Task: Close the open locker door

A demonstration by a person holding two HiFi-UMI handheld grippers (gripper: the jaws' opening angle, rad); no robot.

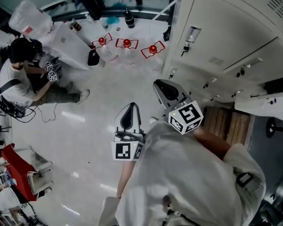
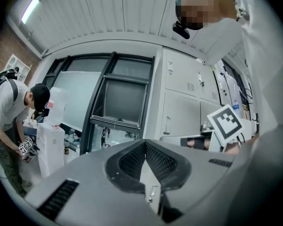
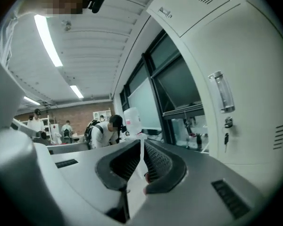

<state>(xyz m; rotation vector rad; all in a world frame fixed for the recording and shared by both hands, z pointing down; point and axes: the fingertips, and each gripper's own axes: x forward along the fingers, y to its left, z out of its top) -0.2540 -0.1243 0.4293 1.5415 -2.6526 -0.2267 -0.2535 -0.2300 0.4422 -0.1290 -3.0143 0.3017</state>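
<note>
A bank of pale grey lockers (image 1: 226,36) fills the upper right of the head view. At its far right one white door (image 1: 269,105) stands out from the row beside a dark opening (image 1: 280,84). My right gripper (image 1: 161,84) points toward the lockers' lower part, its jaws shut and empty. To the left of it, my left gripper (image 1: 129,106) hangs over the floor, also shut with nothing held. The right gripper view shows the right gripper (image 3: 141,142) next to a closed locker door (image 3: 245,79) with a handle (image 3: 218,91) and a key (image 3: 226,138). The left gripper (image 2: 145,144) faces windows and lockers (image 2: 181,102).
A person (image 1: 19,74) crouches at the left by a white cabinet (image 1: 68,44). Red wire-framed items (image 1: 127,43) and a dark bottle (image 1: 129,19) stand on the floor at the back. A red cart (image 1: 19,171) is at the lower left, wooden slats (image 1: 231,124) under the lockers.
</note>
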